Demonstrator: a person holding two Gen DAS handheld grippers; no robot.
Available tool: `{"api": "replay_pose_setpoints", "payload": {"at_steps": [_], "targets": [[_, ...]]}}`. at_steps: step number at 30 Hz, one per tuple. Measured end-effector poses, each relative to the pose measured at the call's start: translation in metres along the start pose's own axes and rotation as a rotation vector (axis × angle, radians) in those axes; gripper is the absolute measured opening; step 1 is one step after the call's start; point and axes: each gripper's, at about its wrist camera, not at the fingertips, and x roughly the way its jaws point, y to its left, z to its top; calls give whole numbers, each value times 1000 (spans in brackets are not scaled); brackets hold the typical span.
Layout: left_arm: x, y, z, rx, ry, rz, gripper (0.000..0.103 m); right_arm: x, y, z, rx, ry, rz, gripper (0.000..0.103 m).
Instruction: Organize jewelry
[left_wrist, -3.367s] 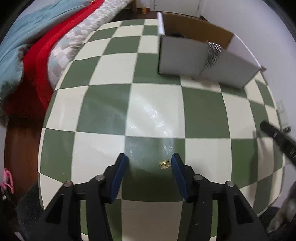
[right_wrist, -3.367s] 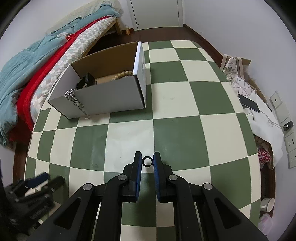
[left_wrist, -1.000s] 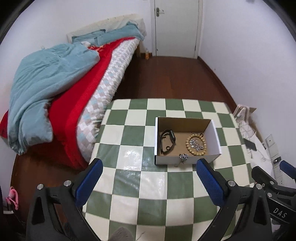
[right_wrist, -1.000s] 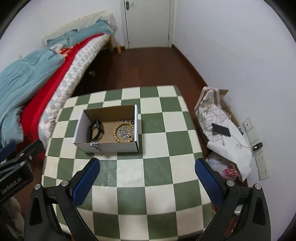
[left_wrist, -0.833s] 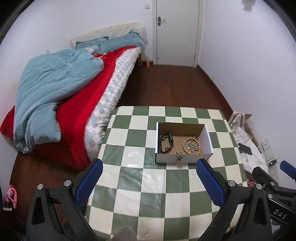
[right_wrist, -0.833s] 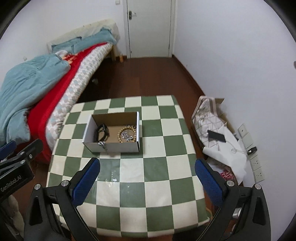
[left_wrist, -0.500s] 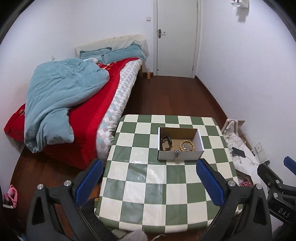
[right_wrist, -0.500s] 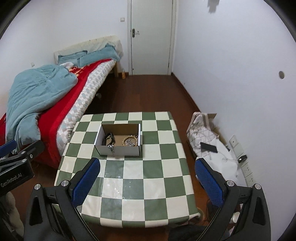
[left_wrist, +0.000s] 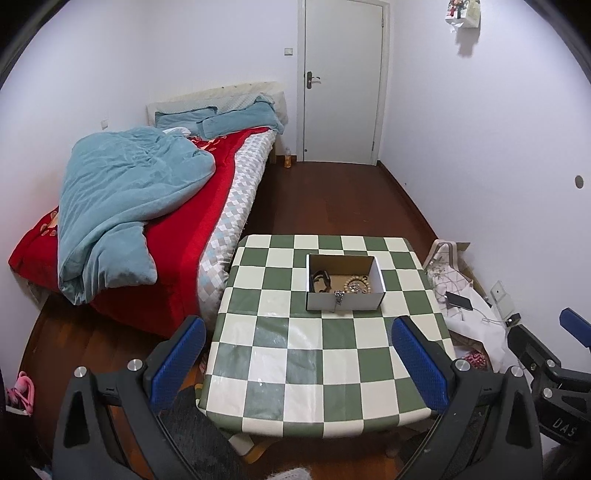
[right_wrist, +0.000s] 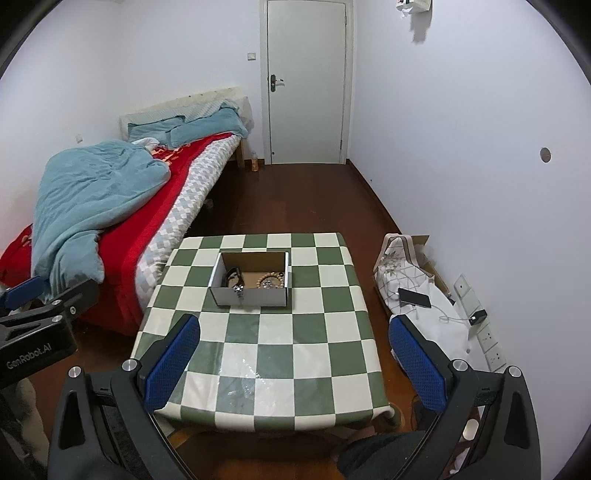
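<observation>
Both my left gripper (left_wrist: 299, 362) and right gripper (right_wrist: 295, 356) are now spread wide, empty and pulled far back from the surface (right_wrist: 303, 354), so with the pieces lying in the box (right_wrist: 249, 295) I judge the sorting finished.

A home bedroom is shown by a bed (left_wrist: 155, 206) with a red cover and a rumpled blue duvet (left_wrist: 125, 199) at left, a white door (left_wrist: 341, 81) at top centre, and a checked table (left_wrist: 325, 332) on wooden flooring.

The left tool (left_wrist: 299, 363) gapes wide above the checkered table (left_wrist: 325, 354), cardboard box (left_wrist: 345, 301) beyond.
</observation>
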Motion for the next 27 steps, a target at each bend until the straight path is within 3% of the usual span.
{"api": "replay_pose_setpoints", "payload": {"at_steps": [10,27], "targets": [[-1,-6,0,2,21,7,103,13,-1,8,12,32,7,103],[87,-7,63,-4,73,77,103,122,7,75,-8,102,-53,103]]}}
